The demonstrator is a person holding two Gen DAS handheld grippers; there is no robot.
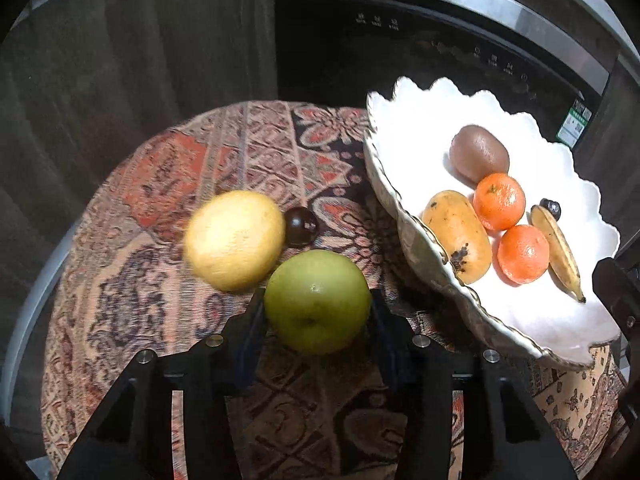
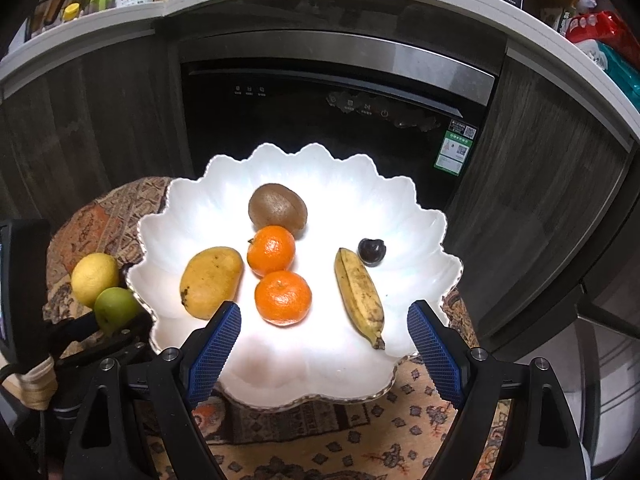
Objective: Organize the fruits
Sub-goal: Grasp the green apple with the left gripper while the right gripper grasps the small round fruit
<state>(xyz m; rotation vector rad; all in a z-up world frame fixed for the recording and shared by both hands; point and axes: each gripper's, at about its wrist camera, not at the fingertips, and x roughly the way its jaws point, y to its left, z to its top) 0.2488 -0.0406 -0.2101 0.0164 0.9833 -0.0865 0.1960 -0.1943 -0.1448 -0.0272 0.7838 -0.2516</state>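
Fruit lies in two groups on your round bench (image 1: 132, 208) with its patterned woven cloth. Your left gripper (image 1: 318, 312) pinches the round green apple (image 1: 318, 300) between its black fingers, near the bench's middle, just beside the yellow lemon (image 1: 234, 240) and a small dark plum (image 1: 301, 221). The white scalloped ceramic bowl (image 2: 304, 380) at the bench's right edge holds a brown kiwi (image 2: 278, 209), two orange mandarins (image 2: 271, 250), a spotted yellow mango (image 2: 210, 280), a freckled yellow banana (image 2: 360, 294) and another small dark fruit (image 2: 371, 251). Your right gripper (image 2: 324, 344) hovers spread wide over the bowl's near rim, holding nothing.
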